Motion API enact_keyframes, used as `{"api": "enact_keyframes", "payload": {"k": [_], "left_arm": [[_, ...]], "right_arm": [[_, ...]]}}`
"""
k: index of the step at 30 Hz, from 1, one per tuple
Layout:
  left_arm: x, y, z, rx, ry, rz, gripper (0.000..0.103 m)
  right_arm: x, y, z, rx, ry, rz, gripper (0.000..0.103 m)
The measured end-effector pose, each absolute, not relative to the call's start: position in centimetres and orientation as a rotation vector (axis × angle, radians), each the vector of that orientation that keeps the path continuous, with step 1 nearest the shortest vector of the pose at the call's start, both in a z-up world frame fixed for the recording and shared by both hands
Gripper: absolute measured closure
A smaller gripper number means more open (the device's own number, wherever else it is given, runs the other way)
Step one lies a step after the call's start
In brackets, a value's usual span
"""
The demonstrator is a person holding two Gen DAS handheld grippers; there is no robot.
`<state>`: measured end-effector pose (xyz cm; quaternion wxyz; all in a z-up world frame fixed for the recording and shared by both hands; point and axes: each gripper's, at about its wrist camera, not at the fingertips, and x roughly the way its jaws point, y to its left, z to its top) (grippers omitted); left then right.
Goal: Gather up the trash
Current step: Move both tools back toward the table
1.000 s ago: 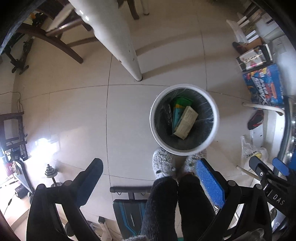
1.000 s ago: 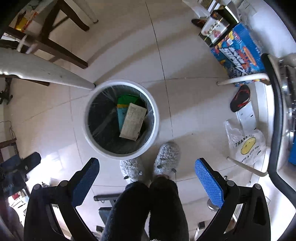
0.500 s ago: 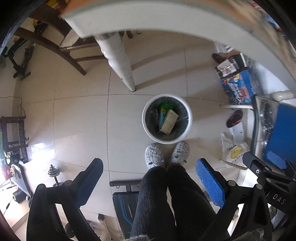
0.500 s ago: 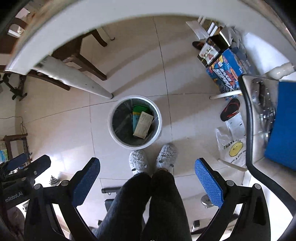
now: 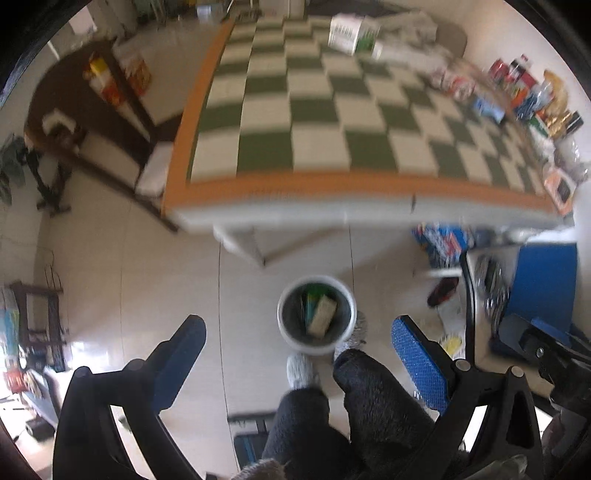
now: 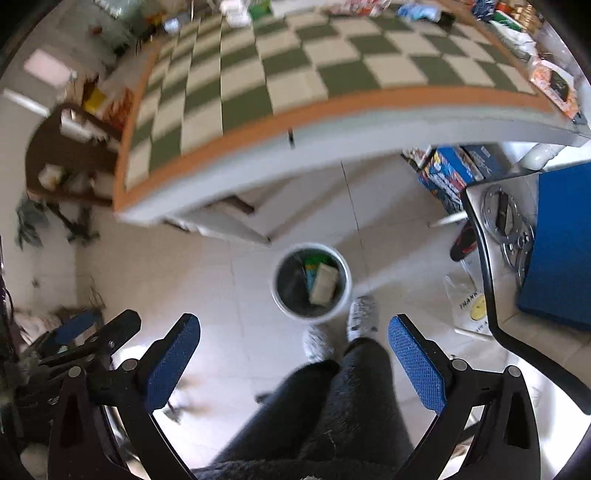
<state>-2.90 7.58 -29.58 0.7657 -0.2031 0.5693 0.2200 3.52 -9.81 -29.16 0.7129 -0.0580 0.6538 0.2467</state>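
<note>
- Both grippers have been raised well above the floor since the earlier frames, so that the trash bin (image 5: 317, 314) now appears small and far below, and the checkered surface (image 5: 332, 110) has come into view ahead of them.
- The left gripper (image 5: 295, 354) is held wide open with nothing between its blue pads; the right gripper (image 6: 293, 350) is likewise spread wide and empty.
- The bin is seen below and between the fingers of each gripper, with a pale carton (image 6: 324, 283) and a green packet (image 6: 312, 263) already lying inside it.
- Remaining trash is judged to be at the far end of the surface, well ahead of the grippers, where a white box (image 5: 345, 35) and a clutter of packets (image 5: 524, 92) are blurred by motion.
- A wrong pick could be made, since trash and kept goods cannot be told apart in that clutter.
- The near edge of the surface could be struck if the grippers are swung forward too low.
- The bin stands just beside the person's slippers (image 6: 364, 314), so it could be kicked over during a step.
</note>
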Motion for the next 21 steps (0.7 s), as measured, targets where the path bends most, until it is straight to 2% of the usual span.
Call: {"api": "enact_keyframes", "payload": {"k": [8, 18, 21], "left_arm": [[8.9, 10.4, -25.8, -0.365, 1.151, 0.509, 0.000], [29.4, 12.3, -29.2, -0.436, 1.279, 0.455, 0.001], [35.7, 11.6, -30.4, -0.354, 1.304, 0.390, 0.001]], "right_arm": [[15.9, -9.4, -24.4, -0.021, 1.366, 0.471, 0.000], [40.7, -11.8, -27.3, 0.160, 1.386, 0.278, 0.000], [47.8, -12.3, -29.5, 0.203, 1.403, 0.221, 0.000]]}}
